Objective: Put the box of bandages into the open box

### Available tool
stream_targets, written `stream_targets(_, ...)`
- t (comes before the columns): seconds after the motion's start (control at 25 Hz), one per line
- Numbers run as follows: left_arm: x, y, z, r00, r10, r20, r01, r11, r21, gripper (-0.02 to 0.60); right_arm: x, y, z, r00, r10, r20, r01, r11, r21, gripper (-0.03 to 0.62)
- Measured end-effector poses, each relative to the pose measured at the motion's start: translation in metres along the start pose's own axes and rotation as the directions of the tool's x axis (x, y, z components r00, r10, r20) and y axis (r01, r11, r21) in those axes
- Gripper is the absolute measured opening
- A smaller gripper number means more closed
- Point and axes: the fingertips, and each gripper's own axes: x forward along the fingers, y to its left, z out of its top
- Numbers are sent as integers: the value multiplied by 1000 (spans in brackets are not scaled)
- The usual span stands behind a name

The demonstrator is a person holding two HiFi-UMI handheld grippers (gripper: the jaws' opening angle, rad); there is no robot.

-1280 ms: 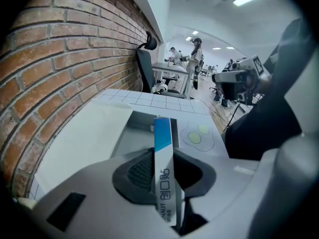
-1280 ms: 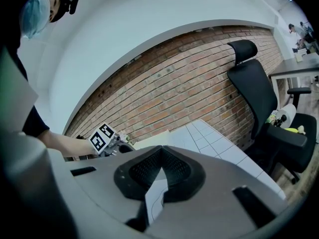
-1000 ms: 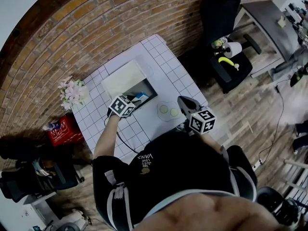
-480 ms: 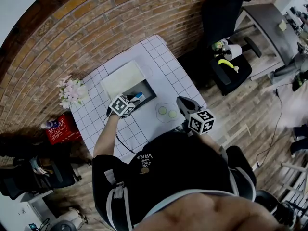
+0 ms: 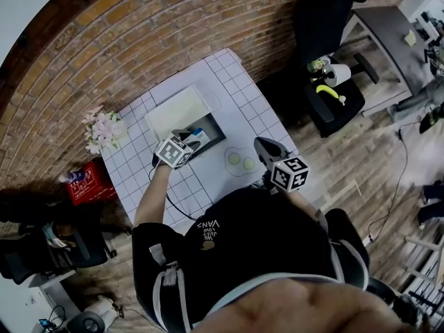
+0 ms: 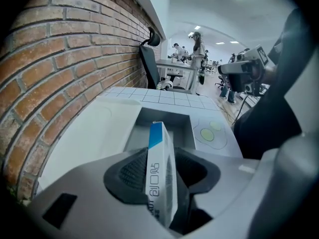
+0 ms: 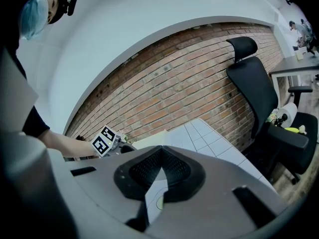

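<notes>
The box of bandages [image 6: 159, 173], white with a blue end, stands on edge between the jaws of my left gripper [image 6: 163, 158]. Those jaws have just been opening: the right pad stands clear of the box and nothing presses on it. Its blue end points into the open box [image 6: 164, 114], a grey box with a dark inside and a white lid [image 5: 177, 109] folded back. In the head view my left gripper [image 5: 191, 136] hovers over the open box's [image 5: 220, 132] near edge. My right gripper [image 5: 267, 148] [image 7: 159, 151] waits at the table's right, shut and empty.
A round mat with two green dots [image 5: 239, 161] lies between the grippers on the white tiled table [image 5: 243, 96]. Flowers [image 5: 103, 130] stand at the table's left corner by the brick wall. A red crate [image 5: 89, 186] and black office chairs [image 5: 326, 19] surround the table.
My left gripper has tipped slightly over the open box with the bandage box between its jaws. The right gripper has stayed where it was.
</notes>
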Motion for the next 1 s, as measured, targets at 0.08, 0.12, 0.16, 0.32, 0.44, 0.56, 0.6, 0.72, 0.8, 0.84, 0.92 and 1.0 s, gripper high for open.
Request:
stream_targets(0.08, -4, 3, 1, 1000, 24, 9, -24, 1000, -2, 185, 2, 1, 1, 1000, 8, -1, -8, 1000, -3, -6)
stream_targets(0.12, -6, 4, 1, 999, 32, 14, -32, 999, -6, 193, 3, 2, 1, 1000, 13, -2, -13, 1000, -5, -6)
stream_targets(0.16, -8, 4, 2, 999, 38, 20, -38, 999, -11, 196, 4, 2, 2, 1000, 18, -4, -18, 1000, -7, -6)
stream_targets(0.32, -16, 5, 3, 996, 79, 48, -77, 997, -30, 207, 8, 6, 2, 999, 40, -14, -40, 999, -14, -6)
stream_targets(0.44, -23, 9, 4, 990, 121, 70, -118, 992, -49, 216, 11, 9, 2, 998, 59, -23, -60, 998, -20, -6)
stream_targets(0.56, -28, 8, 2, 987, 136, 84, -130, 989, -76, 216, 14, 13, 2, 996, 78, -33, -79, 997, -27, -6)
stream_targets(0.6, -30, 8, 1, 986, 142, 89, -135, 987, -83, 216, 15, 14, 2, 996, 83, -36, -84, 996, -30, -6)
stream_targets(0.72, -33, 4, 3, 981, 158, 109, -147, 984, -102, 216, 17, 17, 2, 994, 100, -41, -102, 994, -35, -6)
stream_targets(0.8, -35, 1, 5, 977, 171, 129, -156, 981, -115, 216, 19, 19, 2, 992, 117, -45, -118, 992, -39, -6)
stream_targets(0.84, -36, -1, 6, 974, 180, 139, -164, 979, -121, 216, 20, 21, 2, 991, 125, -47, -127, 991, -41, -6)
stream_targets(0.92, -39, -3, 10, 964, 207, 165, -186, 973, -133, 216, 22, 24, 3, 989, 143, -50, -145, 988, -47, -6)
stream_targets(1.0, -45, -3, 15, 950, 239, 201, -209, 965, -158, 216, 23, 27, 5, 985, 162, -50, -165, 985, -51, -6)
